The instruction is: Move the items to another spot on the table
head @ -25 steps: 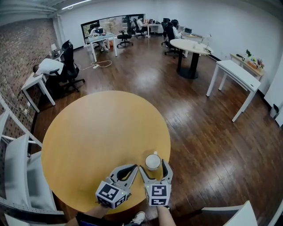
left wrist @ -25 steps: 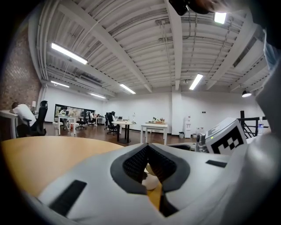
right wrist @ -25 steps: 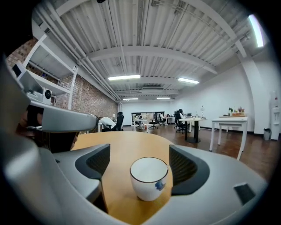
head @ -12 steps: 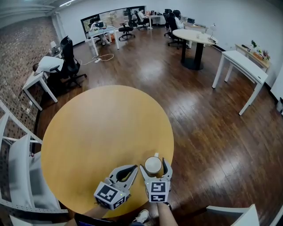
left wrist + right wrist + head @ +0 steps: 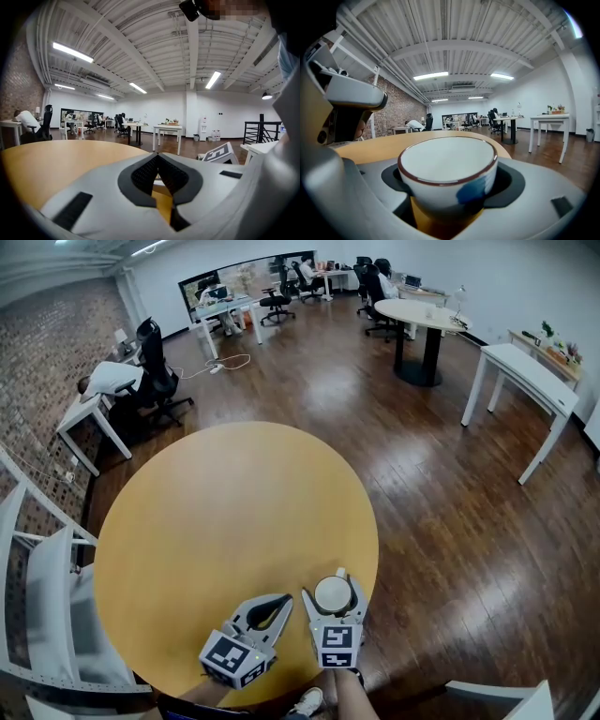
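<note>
Clamped the right gripper (image 5: 330, 589) on a white cup (image 5: 332, 596), brown-rimmed, blue-smudged on one side, upright. Had just been narrowing those jaws, cup between them, both pads against its wall. Found the cup at about four o'clock on the round yellow table (image 5: 206, 521), close to the rim; could not tell contact between base and tabletop. Held the left gripper (image 5: 282, 600) at the cup's nine o'clock, just beside the right one, low over the table, tips pinched together, only tabletop showing behind them. Saw dark wooden floor (image 5: 450, 521) past the rim and a white desk (image 5: 525, 371) toward two o'clock, well apart.
</note>
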Action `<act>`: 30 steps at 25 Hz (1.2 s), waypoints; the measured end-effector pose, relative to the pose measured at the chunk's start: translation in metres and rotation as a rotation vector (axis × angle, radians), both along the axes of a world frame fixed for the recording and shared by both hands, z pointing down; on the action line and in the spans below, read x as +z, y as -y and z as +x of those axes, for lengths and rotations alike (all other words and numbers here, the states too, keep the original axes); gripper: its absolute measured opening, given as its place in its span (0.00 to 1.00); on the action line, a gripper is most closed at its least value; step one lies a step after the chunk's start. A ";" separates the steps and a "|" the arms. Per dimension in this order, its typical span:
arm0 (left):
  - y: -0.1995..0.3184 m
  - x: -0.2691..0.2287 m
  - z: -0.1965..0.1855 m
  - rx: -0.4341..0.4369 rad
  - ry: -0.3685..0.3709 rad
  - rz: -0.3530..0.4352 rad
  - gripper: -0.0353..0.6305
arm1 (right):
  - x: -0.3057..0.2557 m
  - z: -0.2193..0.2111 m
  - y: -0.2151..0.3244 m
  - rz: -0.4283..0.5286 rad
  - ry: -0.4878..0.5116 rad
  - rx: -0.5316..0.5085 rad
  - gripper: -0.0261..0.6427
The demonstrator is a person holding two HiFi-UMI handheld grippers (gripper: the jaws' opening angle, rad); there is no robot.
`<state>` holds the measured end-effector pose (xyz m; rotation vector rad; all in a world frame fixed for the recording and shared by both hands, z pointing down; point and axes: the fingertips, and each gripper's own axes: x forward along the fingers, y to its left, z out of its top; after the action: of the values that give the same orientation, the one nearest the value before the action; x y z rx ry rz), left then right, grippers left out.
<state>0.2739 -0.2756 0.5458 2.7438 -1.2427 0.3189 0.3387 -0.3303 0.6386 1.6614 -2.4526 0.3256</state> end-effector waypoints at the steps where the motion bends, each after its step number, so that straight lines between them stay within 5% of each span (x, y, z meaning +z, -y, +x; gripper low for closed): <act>1: -0.001 0.001 -0.001 -0.002 0.001 -0.002 0.06 | 0.000 0.001 0.000 0.000 0.001 0.000 0.65; 10: -0.001 -0.003 -0.006 -0.023 -0.002 0.009 0.06 | -0.011 -0.001 -0.001 0.026 -0.038 -0.042 0.65; 30: -0.019 -0.071 -0.055 -0.091 -0.061 0.109 0.06 | -0.134 -0.044 -0.025 0.092 -0.068 -0.087 0.65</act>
<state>0.2193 -0.2565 0.4747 2.7516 -1.4038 0.1621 0.2951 -0.3058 0.5047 1.5658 -2.5153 0.1452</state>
